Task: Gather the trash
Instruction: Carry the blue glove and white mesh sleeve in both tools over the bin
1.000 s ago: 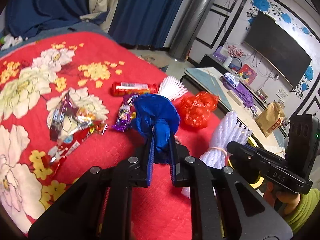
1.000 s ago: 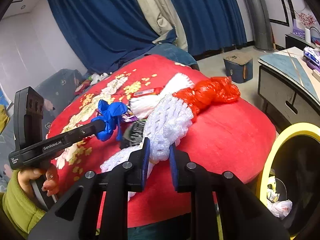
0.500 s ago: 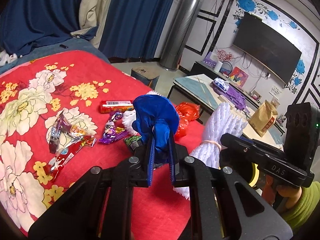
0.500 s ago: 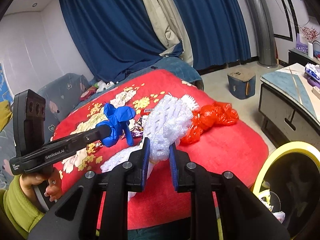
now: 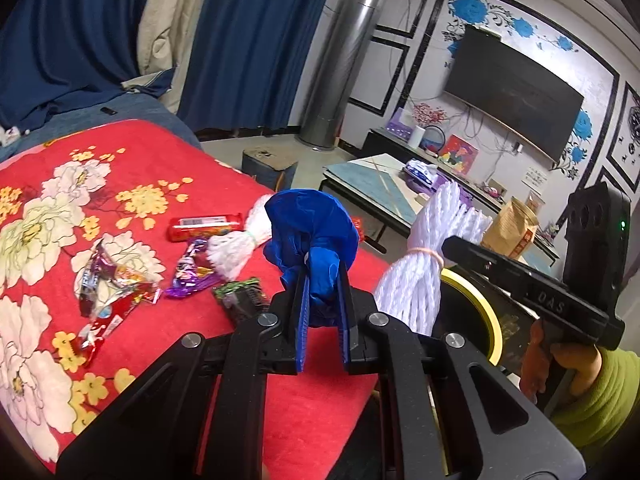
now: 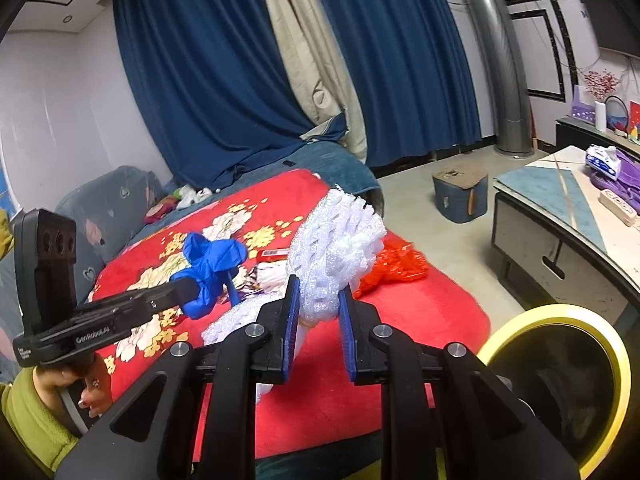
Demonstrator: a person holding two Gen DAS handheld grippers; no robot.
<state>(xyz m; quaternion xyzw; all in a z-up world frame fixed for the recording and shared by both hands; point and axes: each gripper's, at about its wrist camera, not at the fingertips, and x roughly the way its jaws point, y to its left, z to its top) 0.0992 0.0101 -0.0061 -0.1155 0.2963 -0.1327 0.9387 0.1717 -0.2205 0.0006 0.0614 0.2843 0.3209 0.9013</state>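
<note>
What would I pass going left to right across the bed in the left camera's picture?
Crinkled silver-and-red snack wrappers → shiny purple candy wrapper → red cylindrical snack tube → white foam net bundle lying on the blanket → crumpled blue plastic bag in the left hand-held gripper.

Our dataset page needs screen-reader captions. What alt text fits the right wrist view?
The right gripper clamps a bundle of white foam netting above a red flowered blanket. To its left, the left gripper holds a crumpled blue bag; a yellow-rimmed bin sits lower right.
</note>
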